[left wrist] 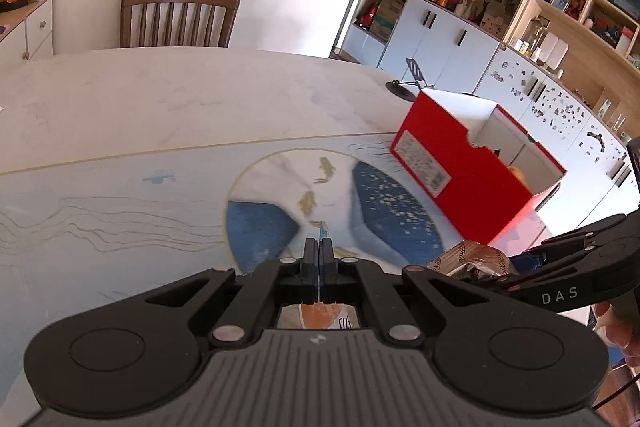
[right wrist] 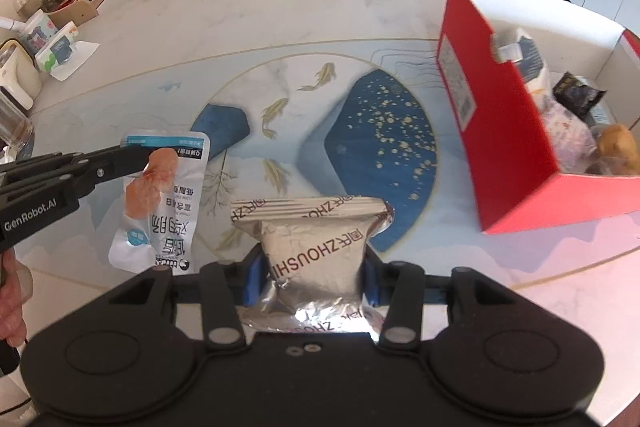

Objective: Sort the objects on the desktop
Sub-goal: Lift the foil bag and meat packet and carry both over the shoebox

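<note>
My left gripper (left wrist: 319,247) is shut on the thin edge of a white pouch (right wrist: 160,195) printed with a piece of meat. In the right wrist view the pouch hangs from the left gripper (right wrist: 138,157), lifted off the mat. My right gripper (right wrist: 312,279) is shut on a silver foil snack packet (right wrist: 316,247), pressed between its blue pads (right wrist: 252,279). The left wrist view shows that packet (left wrist: 468,259) at its right edge, beside the right gripper (left wrist: 520,263). An open red box (right wrist: 500,131) stands on the table to the right with several snack bags inside.
A blue-and-white mat with fish (right wrist: 280,107) covers the round pale table (right wrist: 240,7). A wooden chair (left wrist: 180,15) stands at the far side. Tissue packs (right wrist: 56,47) and an appliance (right wrist: 12,75) sit at the left. A phone stand (left wrist: 412,75) is behind the box.
</note>
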